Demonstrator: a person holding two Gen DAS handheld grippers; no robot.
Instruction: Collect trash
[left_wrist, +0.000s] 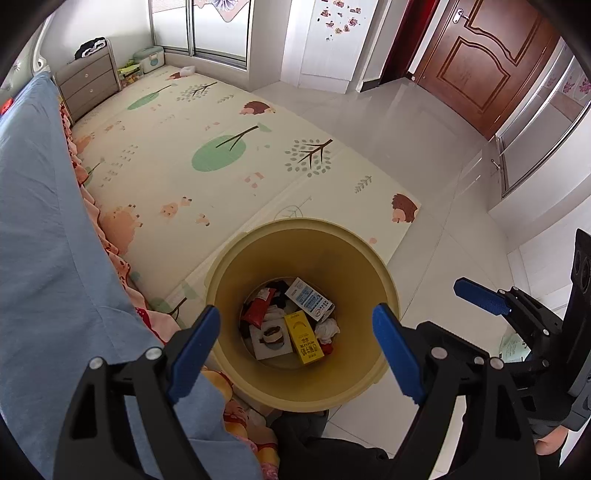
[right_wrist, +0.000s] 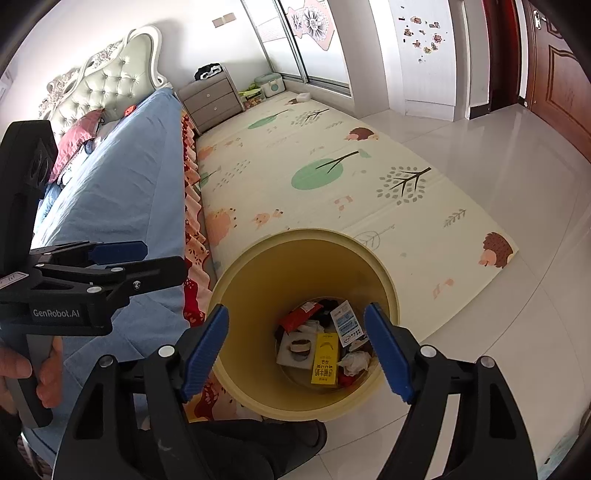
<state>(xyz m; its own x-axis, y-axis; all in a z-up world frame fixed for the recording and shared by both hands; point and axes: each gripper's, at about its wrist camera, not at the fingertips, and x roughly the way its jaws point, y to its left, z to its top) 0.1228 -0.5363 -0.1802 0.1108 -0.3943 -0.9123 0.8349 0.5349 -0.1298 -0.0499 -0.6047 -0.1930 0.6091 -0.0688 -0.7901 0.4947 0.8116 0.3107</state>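
Note:
A yellow trash bin (left_wrist: 236, 280) stands on the floor beside the bed; it also shows in the right wrist view (right_wrist: 258, 280). Inside lie a yellow carton (left_wrist: 303, 336), a white and blue carton (left_wrist: 309, 298), a red wrapper (left_wrist: 256, 310), a white box (left_wrist: 269, 338) and crumpled paper (left_wrist: 327, 328). My left gripper (left_wrist: 295, 349) is open and empty above the bin's mouth. My right gripper (right_wrist: 295, 350) is open and empty above the bin too. The right gripper shows at the right of the left wrist view (left_wrist: 484, 295).
A bed with a blue cover (left_wrist: 40, 240) lies at left. A patterned play mat (left_wrist: 221, 147) covers the floor beyond the bin. A grey nightstand (left_wrist: 88, 85) stands at the back. White tiles (left_wrist: 443, 147) and a brown door (left_wrist: 480, 62) are at right.

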